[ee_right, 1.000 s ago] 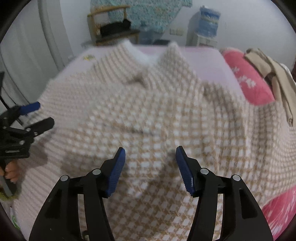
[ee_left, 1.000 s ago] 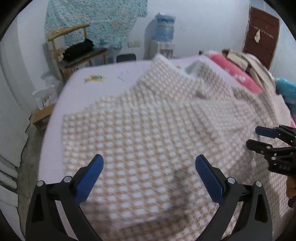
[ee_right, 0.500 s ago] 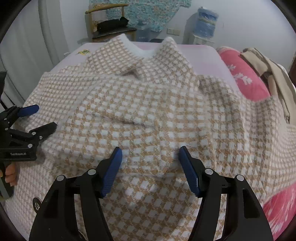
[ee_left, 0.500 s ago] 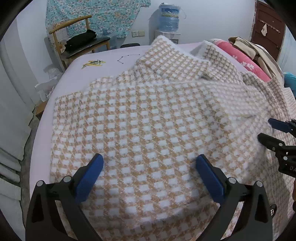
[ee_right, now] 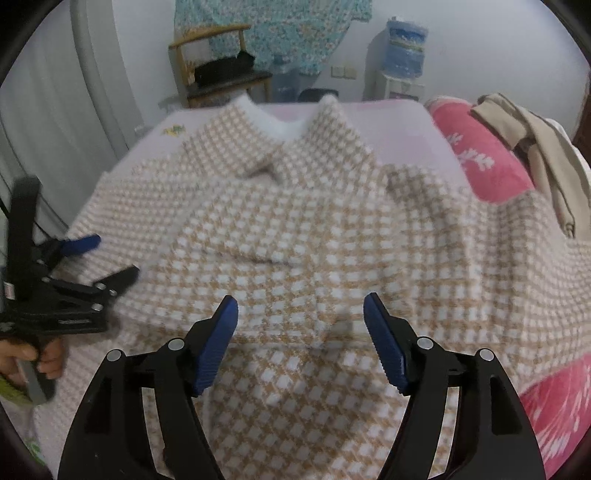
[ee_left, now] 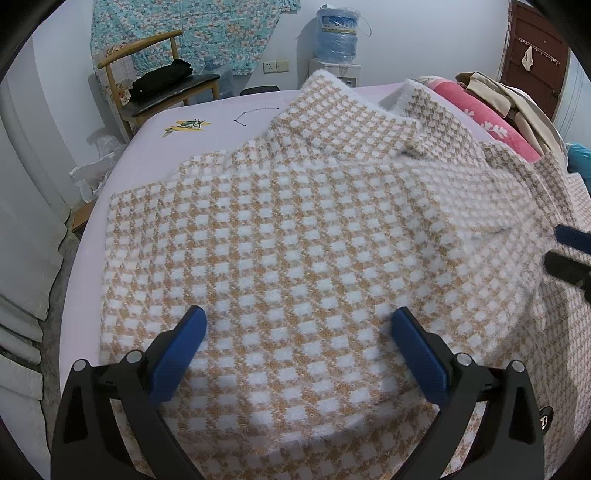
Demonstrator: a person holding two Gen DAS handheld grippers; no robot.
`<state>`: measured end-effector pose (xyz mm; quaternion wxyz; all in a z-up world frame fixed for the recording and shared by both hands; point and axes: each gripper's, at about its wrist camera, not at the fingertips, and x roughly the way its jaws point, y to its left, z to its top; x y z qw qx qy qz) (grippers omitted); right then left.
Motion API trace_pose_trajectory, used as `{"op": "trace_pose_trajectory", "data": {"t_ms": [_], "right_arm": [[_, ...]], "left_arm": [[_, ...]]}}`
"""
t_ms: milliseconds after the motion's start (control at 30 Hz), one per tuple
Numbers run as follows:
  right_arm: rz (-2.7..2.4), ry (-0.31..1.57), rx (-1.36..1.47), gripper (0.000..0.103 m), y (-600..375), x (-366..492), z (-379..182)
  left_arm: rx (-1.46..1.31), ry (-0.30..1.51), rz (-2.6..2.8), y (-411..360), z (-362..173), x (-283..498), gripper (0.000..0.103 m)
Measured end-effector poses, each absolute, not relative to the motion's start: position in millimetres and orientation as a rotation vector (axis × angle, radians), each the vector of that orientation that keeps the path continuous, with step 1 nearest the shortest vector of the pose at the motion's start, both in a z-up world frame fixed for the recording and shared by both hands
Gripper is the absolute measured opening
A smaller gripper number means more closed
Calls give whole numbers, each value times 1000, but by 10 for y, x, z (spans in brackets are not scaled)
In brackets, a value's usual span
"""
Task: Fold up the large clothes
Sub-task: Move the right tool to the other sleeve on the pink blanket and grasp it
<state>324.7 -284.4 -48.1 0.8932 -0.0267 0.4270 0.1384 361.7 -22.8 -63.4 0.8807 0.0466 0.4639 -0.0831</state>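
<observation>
Evidently soft and floppy, the checked fleece coat (ee_right: 303,236) lay beneath my empty, wide-spread right gripper (ee_right: 301,339), whose jaws had just been opening; I would pinch the hem nearest its fingertips.

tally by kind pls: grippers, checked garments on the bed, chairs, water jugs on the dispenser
Grippers: 2, left gripper and right gripper
Checked garment: 1
Chair: 1
Water jug: 1
Total: 5

White walls (ee_left: 424,33), wooden chair (ee_left: 147,55)
</observation>
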Motion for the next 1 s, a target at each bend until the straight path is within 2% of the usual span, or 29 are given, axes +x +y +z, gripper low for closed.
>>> {"op": "trace_pose_trajectory", "data": {"t_ms": [233,467,633,833,1000], "right_arm": [[187,845,81,68,-3680,3220,-119],[-61,803,344,68,-5214,3238,107],[-223,821,518,68,-6274,3269,7],[-332,789,732,68,-7009,3233,-255],[-393,795,843,57,-7311,3342,-487]], "left_arm": [[98,976,-173,-236,-646,3630,99],[100,988,-174,-240,-634,3653,99],[101,990,-173,-244,-637,3646,99],[102,993,-173,-255,-639,3663,99],[103,993,-175,-256,-639,3666,99]]}}
